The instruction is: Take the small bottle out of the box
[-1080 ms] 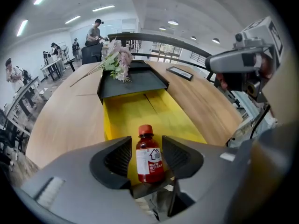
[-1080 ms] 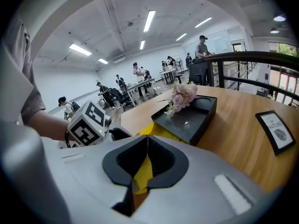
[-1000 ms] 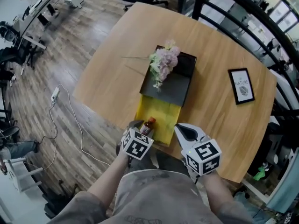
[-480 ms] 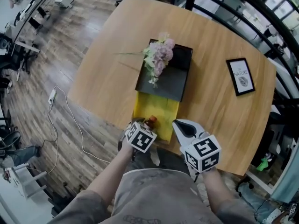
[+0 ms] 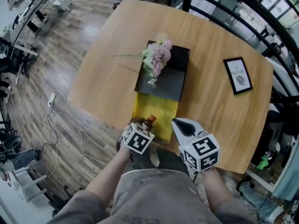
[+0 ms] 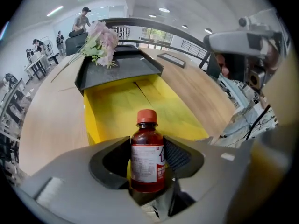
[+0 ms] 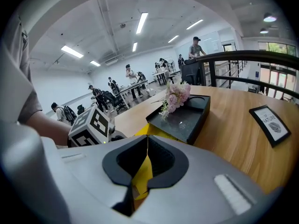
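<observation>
**Near box end: bottle grasp**

My left fingers (image 6: 180, 154) are closing across the label of the upright small bottle (image 6: 147, 160) at the yellow box's (image 5: 161, 111) near end. I judge this grip suits a straight lift. My right fingers (image 7: 163, 160) are closed and empty.

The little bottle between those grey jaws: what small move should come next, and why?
Probably finish the squeeze, then lift straight up. The left gripper's jaws are closing on the upright bottle, with the pads against its sides. It stands at the near end of the open yellow box, and nothing above it seems to block the way.
</observation>
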The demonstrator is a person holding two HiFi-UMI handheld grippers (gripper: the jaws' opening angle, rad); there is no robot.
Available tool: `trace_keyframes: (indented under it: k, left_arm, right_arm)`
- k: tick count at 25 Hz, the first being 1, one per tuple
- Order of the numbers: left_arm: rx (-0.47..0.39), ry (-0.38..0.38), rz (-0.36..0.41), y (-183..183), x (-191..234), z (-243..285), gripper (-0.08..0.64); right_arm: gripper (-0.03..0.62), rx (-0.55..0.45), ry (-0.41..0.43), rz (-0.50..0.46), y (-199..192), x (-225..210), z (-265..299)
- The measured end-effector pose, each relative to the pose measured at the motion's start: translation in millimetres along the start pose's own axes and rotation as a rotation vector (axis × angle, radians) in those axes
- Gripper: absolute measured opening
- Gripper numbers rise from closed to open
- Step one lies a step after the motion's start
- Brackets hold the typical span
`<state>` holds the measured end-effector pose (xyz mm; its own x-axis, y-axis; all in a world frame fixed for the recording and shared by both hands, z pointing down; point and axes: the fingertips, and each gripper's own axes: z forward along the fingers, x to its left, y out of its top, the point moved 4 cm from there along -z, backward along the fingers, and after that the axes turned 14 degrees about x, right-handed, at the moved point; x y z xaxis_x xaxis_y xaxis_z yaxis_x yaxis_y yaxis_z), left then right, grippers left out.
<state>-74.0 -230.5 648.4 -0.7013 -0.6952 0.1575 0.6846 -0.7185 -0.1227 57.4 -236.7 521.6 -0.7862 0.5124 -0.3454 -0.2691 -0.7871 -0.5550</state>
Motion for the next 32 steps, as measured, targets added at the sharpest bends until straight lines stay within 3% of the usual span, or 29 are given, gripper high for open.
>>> trace_keyframes:
  k: [8, 14, 26, 32]
  left_arm:
    - [-0.263, 0.002, -0.053, 18, 16, -94, 0.219]
    - [-0.480, 0.062, -0.047, 41, 27, -184, 0.218]
    - [-0.837, 0.174, 0.076, 48, 32, -336, 0.219]
    - [-0.966, 0.179, 0.063, 35, 36, -392, 0.219]
  right_arm:
    - [0.012, -0.091, -0.029, -0.064, 43, 13, -28]
    - [0.012, -0.203, -0.058, -0.141, 89, 37, -63]
    - [0.012, -0.497, -0.091, -0.233, 171, 101, -151]
    - [0.012, -0.571, -0.167, -0.295, 188, 128, -176]
